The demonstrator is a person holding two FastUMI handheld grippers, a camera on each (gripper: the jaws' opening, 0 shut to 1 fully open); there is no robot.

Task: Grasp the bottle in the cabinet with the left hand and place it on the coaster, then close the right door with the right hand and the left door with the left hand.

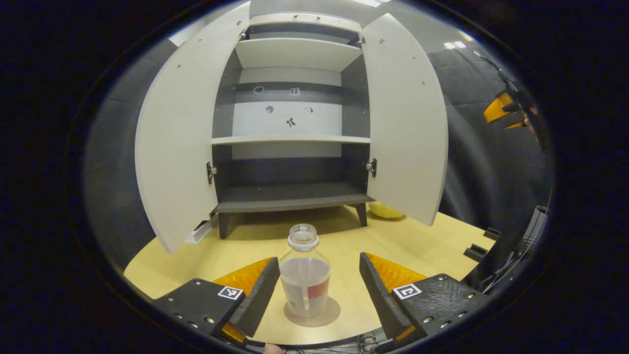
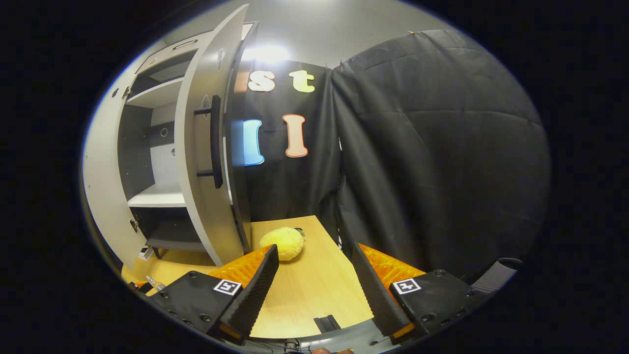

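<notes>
A clear bottle (image 1: 305, 276) with a white cap and a red label stands upright on a round coaster (image 1: 320, 318) on the wooden table. My left gripper (image 1: 318, 282) is open, its fingers on either side of the bottle without touching it. Behind stands the cabinet (image 1: 292, 142) with both doors open: left door (image 1: 179, 142), right door (image 1: 404, 123). In the left gripper view the other gripper (image 1: 506, 110) hangs at the far right, held by a hand. My right gripper (image 2: 314, 275) is open over the table, near the right door (image 2: 206, 162) with its dark handle (image 2: 215, 147).
A yellow soft lump (image 2: 283, 243) lies on the table (image 2: 314, 290) by the right door's foot, also seen as a yellow lump (image 1: 385, 210) under that door. Small black blocks (image 1: 475, 252) sit at the table's right edge. Black cloth walls close in behind and to the right.
</notes>
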